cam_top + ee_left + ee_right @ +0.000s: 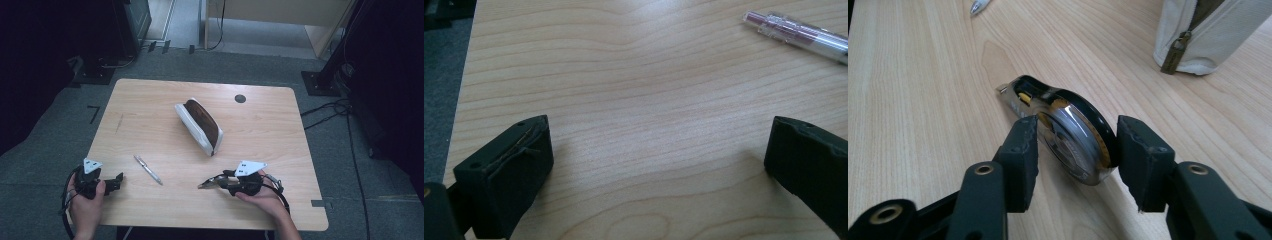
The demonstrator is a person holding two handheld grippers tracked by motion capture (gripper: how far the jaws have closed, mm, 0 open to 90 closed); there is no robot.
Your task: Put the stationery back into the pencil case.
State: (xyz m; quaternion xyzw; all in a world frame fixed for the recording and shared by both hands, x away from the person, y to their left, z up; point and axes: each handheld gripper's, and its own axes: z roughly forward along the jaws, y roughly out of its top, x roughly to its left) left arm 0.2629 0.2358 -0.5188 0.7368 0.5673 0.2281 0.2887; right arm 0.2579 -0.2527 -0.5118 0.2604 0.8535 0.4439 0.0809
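A clear and black correction tape dispenser (pixel 1068 135) lies on its edge on the wooden table (pixel 150 100), nose pointing away from me. My right gripper (pixel 1079 142) has a pad pressed on each flat side of it; in the high view it is at the front right (pixel 212 182). A clear pen (pixel 148 169) lies left of centre. My left gripper (pixel 119 181) rests at the front left, open, its jaws (pixel 658 150) wide over bare wood, with the pen (pixel 799 35) off to their upper right. A white pencil case (pixel 200 125) with a brown inside lies unzipped mid-table.
The pencil case's zipper end (pixel 1175 52) is just beyond the right gripper, to its right. The pen's tip (pixel 979 6) shows far ahead of it. A dark round grommet (pixel 240 98) sits near the table's far edge. Grey carpet, cables and black stands surround the table.
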